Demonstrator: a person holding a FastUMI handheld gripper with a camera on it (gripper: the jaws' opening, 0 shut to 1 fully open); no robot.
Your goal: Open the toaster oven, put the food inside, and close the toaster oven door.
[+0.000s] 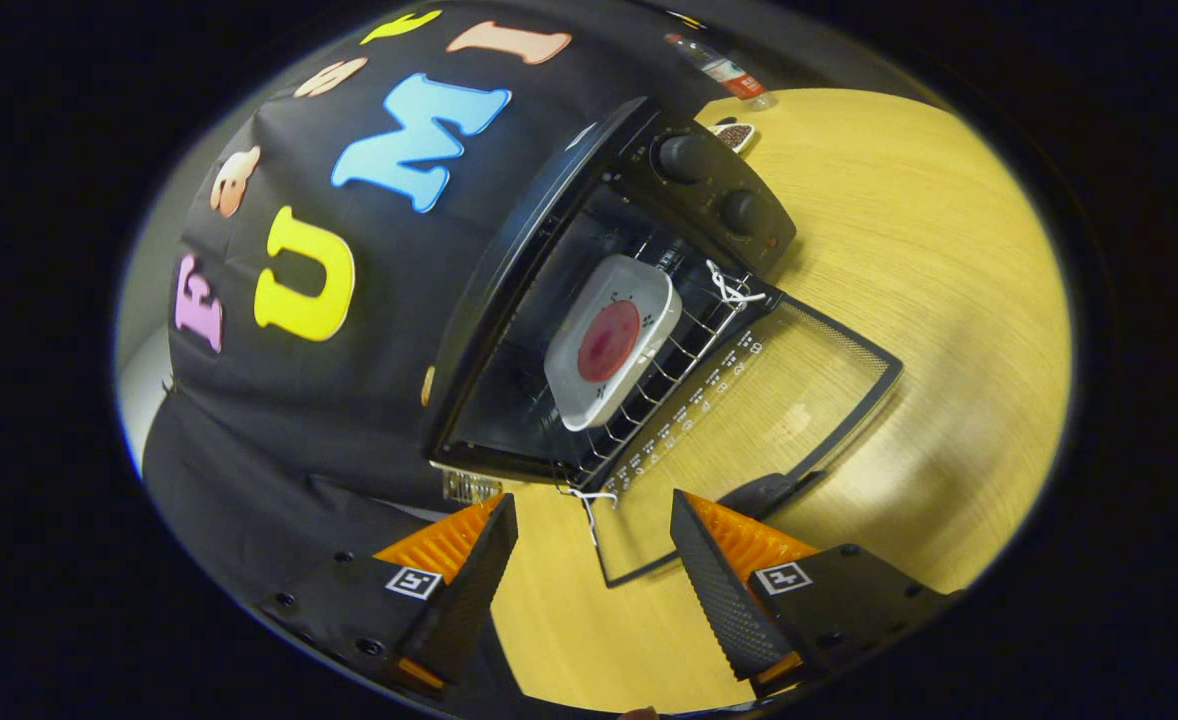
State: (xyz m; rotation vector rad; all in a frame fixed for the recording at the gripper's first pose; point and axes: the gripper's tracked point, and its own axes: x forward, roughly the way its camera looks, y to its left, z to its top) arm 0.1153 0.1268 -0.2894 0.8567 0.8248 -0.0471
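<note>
The oven (589, 290) stands on the wooden table (949, 300) with its back to the black cloth wall, and its glass door (749, 430) is folded all the way down flat on the table toward the tongs. Inside, on the wire rack (669, 380), sits a white square plate (611, 340) with a round red piece of food (608, 341) in its middle. Two dark knobs (714, 185) show on the oven's control panel at the right of the opening. The door's handle (764, 492) lies at its near edge, just ahead of the right finger. The tongs (594, 545) are spread wide and pinching nothing, with bare table between the fingers and the door's near corner reaching into that gap. Far off beyond the oven, a bottle (719, 68) lies near the table's far edge.
</note>
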